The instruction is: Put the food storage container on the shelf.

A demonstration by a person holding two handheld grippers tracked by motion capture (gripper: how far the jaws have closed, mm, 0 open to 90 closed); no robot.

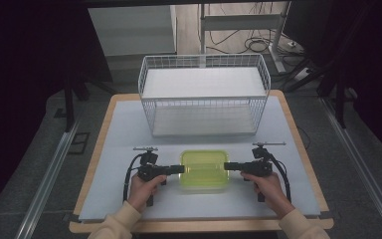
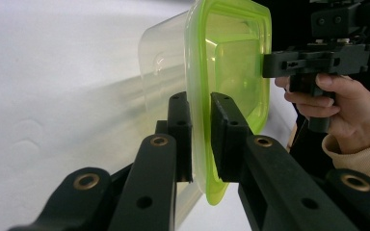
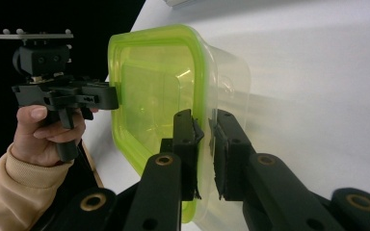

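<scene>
high view: a clear box with a green lid (image 1: 204, 169) sat on the surface (image 1: 119, 144), near its front edge and midway across, well apart from the wire basket (image 1: 204, 94) behind it. the left gripper (image 1: 180, 170) met the box's left end and the right gripper (image 1: 227, 166) its right end, each held level in a hand with a cream sleeve.

left gripper view: the fingers (image 2: 180, 130) were clamped on the rim of the green lid (image 2: 231, 62), one above it and one below. the other gripper (image 2: 313, 60) met the far end of the box, held in a hand (image 2: 337, 103).

right gripper view: the fingers (image 3: 185, 139) stood on either side of the lid's rim (image 3: 149, 91), pads touching it with only a thin slit showing; judged closed on the rim.

handling note: the step in hand looked like a two-sided lift. to do it well, both ends should rise together and stay level, since a grip on a thin flexible rim could slip or peel the lid away from the box if one side led.

surface and room: a pale sheet over a wooden top with rounded corners. grey floor around it, metal rails to either side, table legs and loose cables behind, dark at both edges.
</scene>
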